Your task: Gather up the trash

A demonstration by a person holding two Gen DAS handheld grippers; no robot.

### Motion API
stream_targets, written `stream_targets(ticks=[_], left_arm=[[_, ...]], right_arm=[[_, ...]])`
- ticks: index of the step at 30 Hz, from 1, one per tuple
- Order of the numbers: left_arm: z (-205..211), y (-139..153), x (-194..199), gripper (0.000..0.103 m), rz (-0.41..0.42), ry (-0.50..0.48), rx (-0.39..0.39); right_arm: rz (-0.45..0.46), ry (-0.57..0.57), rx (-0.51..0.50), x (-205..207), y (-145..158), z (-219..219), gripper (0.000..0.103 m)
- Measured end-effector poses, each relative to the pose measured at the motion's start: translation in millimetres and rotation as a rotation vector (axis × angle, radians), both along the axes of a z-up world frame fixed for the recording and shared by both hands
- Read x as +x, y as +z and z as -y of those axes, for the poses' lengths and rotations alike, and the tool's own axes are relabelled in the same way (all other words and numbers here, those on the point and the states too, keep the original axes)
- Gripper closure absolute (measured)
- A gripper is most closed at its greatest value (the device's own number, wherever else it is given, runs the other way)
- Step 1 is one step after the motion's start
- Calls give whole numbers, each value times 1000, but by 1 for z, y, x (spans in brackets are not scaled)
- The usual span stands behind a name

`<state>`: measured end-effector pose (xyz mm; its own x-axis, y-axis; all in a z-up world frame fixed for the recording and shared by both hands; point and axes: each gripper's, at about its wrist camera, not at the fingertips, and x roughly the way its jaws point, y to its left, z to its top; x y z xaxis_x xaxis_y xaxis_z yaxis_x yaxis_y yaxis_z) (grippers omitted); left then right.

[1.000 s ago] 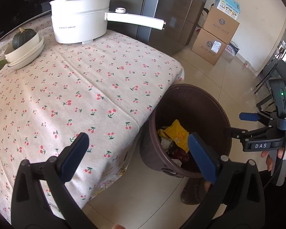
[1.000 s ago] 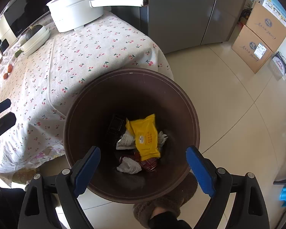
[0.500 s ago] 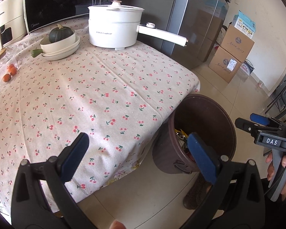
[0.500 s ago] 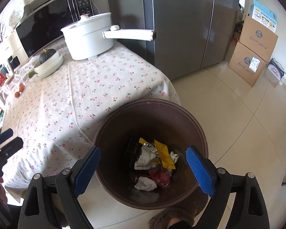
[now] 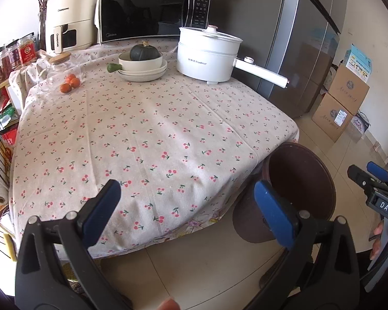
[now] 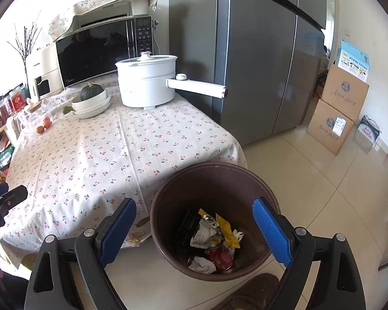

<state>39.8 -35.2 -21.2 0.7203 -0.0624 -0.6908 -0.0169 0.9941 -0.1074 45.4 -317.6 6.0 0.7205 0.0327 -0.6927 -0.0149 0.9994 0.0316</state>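
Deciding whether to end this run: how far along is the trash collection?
Done: wrappers lie in the brown bin. In hand: nothing; the left gripper and right gripper are both open and empty. Left: no loose trash shows on the tablecloth, so it looks nearly finished.

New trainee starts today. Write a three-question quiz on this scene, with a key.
1. True or false: the brown trash bin stands on the floor at the corner of the table.
2. What does the bin hold? A) nothing B) wrappers and crumpled paper C) oranges
3. Fill in: the dark green squash sits in a ____.

Key
1. True
2. B
3. Bowl: the white bowl beside the white electric pot.
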Motion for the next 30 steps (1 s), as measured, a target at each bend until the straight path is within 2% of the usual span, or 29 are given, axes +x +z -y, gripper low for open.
stream_targets(ticks=[6,12,30], left_arm=[[-5,7,-19,0,40,24,36],[-5,14,-23,0,56,16,36],[9,18,-21,0,55,-15,54]], right_arm=[[42,61,1,-12,9,-22,4],[15,95,-33,-9,4,-41,4],[-3,73,1,-6,1,-36,4]])
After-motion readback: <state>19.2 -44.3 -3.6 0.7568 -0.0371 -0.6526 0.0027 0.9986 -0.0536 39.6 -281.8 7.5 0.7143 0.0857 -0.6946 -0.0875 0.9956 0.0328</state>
